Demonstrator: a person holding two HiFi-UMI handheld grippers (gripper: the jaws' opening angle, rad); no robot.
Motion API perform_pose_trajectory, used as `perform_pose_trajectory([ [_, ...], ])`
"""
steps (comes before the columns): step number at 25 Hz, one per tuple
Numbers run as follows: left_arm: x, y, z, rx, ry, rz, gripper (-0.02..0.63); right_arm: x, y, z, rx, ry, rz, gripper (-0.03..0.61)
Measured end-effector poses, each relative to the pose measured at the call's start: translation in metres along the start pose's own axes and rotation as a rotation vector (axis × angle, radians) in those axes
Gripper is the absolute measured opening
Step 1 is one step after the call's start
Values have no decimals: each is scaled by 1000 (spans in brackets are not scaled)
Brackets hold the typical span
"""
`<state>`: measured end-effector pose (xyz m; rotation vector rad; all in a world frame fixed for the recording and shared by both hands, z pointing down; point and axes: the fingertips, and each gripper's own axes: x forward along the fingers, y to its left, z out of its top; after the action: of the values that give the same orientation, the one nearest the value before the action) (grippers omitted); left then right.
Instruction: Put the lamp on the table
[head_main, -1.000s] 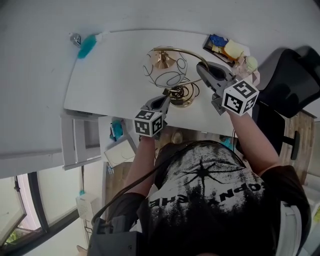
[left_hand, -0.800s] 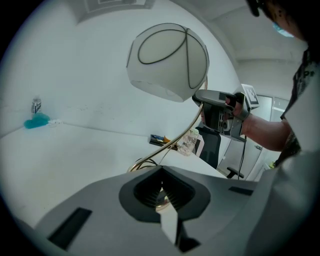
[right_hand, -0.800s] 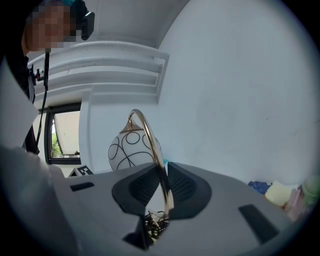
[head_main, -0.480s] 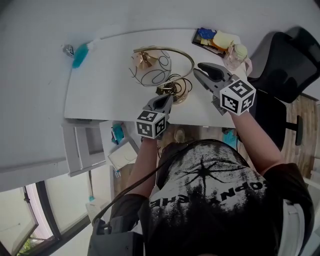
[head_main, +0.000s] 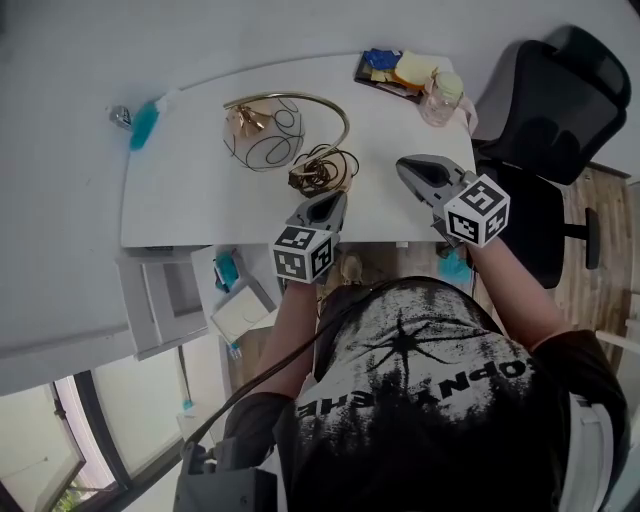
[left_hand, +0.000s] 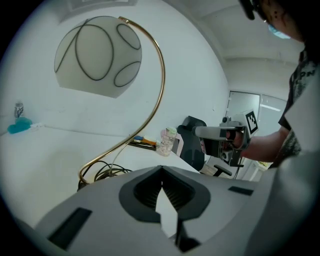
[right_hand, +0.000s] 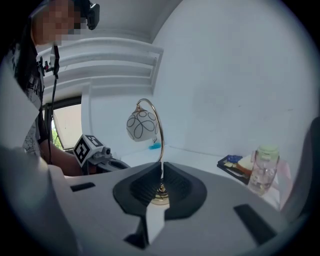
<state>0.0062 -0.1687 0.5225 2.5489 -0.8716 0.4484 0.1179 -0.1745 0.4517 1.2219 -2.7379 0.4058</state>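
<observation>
The lamp (head_main: 265, 138) stands on the white table (head_main: 180, 190), just beyond the left gripper (head_main: 336, 198) and right gripper (head_main: 406, 166). Both grippers are pinched together on nothing. Only the right gripper view shows the lamp upright from the side; the head view shows only its top.

Head view: left gripper (head_main: 336, 197) is centre frame, nose pointing up-frame, jaws together, nothing between them. Left marker cube (head_main: 303, 252) is at its rear, and the bare left forearm (head_main: 288, 325) runs down to the torso. Right gripper (head_main: 407, 164) is right of centre, nose angled to the upper left, jaws together too, empty. Right marker cube (head_main: 477, 210) is at its rear, and the right forearm (head_main: 515, 290) drops to the lower right. The grippers are well apart, roughly side by side. Left gripper view: pads meet at the tip, and the right gripper shows mid-right, roughly level, gripped by the right hand (left_hand: 236, 136).
</observation>
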Motion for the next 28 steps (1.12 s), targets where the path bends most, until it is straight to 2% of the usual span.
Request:
perform_pose_trajectory([
  [6,6,-26,0,30,8,-14,14,-29,4,-33,3,52,1,20],
  [10,8,-35,-5,12,7,-16,14,-41,4,-46,-3,72,-3,18],
  [17,15,-48,-12,7,13,-9,14,-54,3,-50,-1,75,12,18],
  [24,20,-58,-14,40,25,1,14,-66,-3,-55,1,78,10,18],
  [28,21,-60,-13,13,15,-2,14,-70,-7,-60,5,87,-3,18],
])
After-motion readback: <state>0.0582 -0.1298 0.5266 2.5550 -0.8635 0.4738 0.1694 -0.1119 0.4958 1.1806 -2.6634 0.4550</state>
